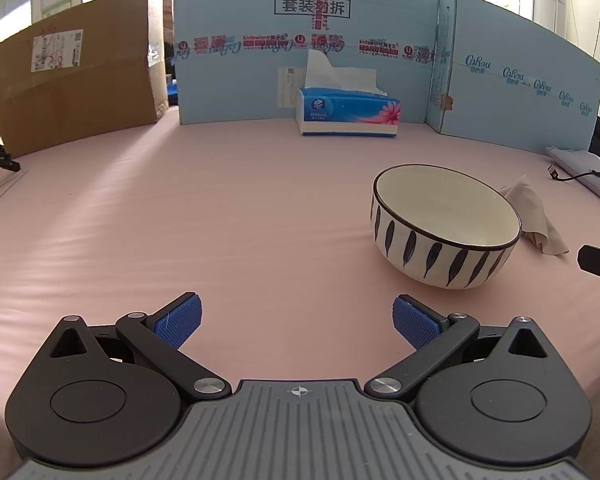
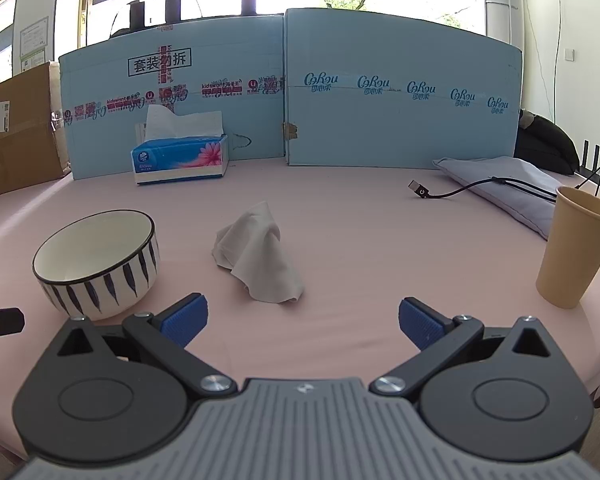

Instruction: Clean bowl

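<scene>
Both jaws wide and empty, so I'd send the right gripper (image 2: 303, 322) to 12 o'clock, pinching the crumpled cloth (image 2: 258, 254) at its peak, while the left gripper (image 1: 296, 322) steadies the bowl (image 1: 444, 226) at 2 o'clock.

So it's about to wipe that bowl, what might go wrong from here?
A few things, probably. The bowl is round and glossy and stands loose on the smooth pink cover, so it may slide or tip when wiped. The crumpled cloth is limp, so the open right gripper may catch only a corner. The paper cup stands close by on the right; a wide swing might topple it.
</scene>
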Motion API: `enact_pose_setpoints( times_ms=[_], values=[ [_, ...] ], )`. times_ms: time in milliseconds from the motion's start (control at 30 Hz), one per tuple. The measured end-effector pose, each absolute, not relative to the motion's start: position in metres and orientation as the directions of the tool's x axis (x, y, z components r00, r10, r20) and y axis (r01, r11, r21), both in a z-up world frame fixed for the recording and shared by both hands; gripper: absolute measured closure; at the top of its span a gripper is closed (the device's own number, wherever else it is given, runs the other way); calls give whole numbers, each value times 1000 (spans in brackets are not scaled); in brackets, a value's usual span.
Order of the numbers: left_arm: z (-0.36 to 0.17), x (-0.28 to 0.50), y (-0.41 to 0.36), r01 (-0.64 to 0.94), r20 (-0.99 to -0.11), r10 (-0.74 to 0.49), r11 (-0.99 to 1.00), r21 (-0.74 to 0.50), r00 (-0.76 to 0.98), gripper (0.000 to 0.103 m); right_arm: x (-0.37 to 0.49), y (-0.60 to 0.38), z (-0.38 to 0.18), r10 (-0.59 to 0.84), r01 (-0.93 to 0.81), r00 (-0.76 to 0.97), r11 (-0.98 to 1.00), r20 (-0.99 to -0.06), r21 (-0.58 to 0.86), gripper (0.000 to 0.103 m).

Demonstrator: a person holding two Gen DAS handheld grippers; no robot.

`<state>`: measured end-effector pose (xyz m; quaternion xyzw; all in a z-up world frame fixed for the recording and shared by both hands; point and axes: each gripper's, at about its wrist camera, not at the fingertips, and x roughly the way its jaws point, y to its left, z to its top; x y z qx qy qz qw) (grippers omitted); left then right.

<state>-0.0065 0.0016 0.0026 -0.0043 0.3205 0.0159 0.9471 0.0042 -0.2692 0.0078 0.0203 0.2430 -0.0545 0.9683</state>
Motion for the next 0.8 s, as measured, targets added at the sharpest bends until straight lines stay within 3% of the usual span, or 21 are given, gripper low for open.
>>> enact_pose_setpoints(
  times_ms=[800],
  values=[
    [4, -8, 1, -37, -608, 34, 999, 7, 793, 0, 2, -267, 7, -93, 113, 877, 993, -471, 14, 0]
  ],
)
